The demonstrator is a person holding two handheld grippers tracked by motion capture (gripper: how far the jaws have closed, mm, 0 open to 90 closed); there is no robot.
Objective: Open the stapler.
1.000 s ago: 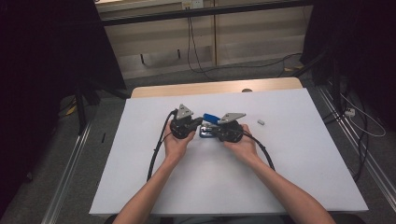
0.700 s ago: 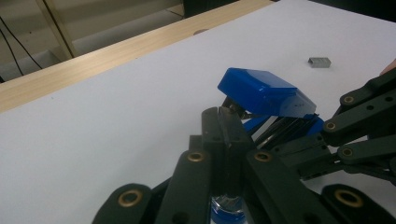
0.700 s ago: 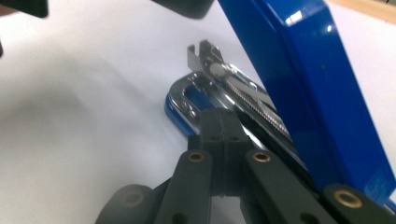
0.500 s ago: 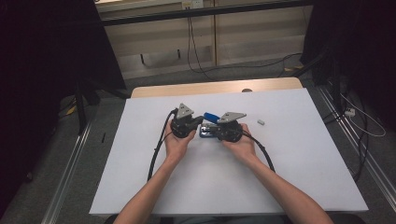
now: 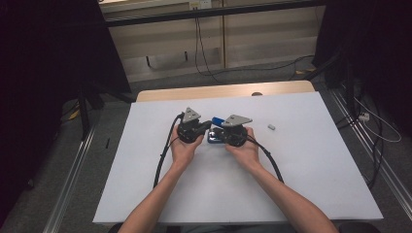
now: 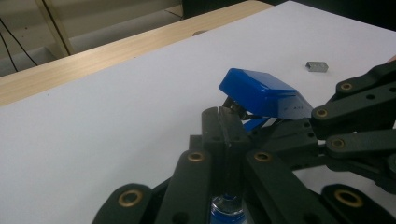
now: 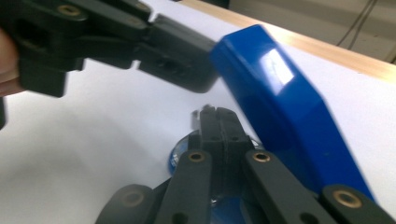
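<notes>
Your stapler (image 5: pixel 217 130) sits mid-counter (image 5: pixel 311 184) between the two tools, its blue top arm (image 6: pixel 261 93) swung up and tilted, the base low beneath it. A loose strip of staples (image 5: pixel 271 127) lies well apart, off to the right.

Your left tool (image 5: pixel 206 127) is clenched, jaws pressed together at the hinge end under the raised arm; whether it pinches any part there is hidden. Your right tool (image 7: pixel 217 116) is clenched too, jaws meeting low by the base, just beside the blue arm; you can't tell from here whether it bites on metal or merely rests against it.

Expect a stiff, hard thing, fairly light, with a glossy plastic shell that will slip under smooth pads. The arm is likely sprung and may snap shut if let go. Grip the base by its long sides to pin it, and take the arm near its front edge, not the rounded crown.
</notes>
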